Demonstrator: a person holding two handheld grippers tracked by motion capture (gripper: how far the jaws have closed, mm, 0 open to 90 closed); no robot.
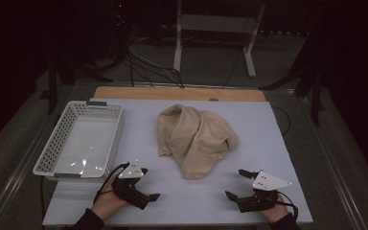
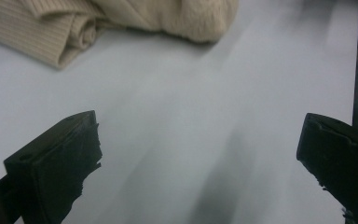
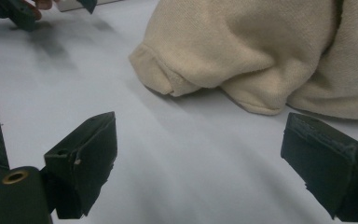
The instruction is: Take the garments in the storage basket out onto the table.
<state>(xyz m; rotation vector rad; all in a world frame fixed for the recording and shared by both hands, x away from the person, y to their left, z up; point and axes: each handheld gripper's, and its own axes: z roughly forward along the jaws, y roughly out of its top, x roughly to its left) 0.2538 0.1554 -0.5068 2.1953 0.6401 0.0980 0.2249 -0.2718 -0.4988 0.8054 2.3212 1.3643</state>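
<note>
Currently, both the left claw [image 1: 149, 184] and the right claw [image 1: 236, 184] are held released and empty near the table's [image 1: 268, 143] front edge. A crumpled beige sweater [image 1: 196, 136] is heaped mid-table; several layers could be pinched together, since its edges are folded under.

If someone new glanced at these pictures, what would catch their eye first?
Most likely the crumpled beige garment, heaped mid-table on the white sheet. Next, the white perforated basket at the left edge. Near the front edge, the left gripper and right gripper sit open, both apart from the cloth.
</note>
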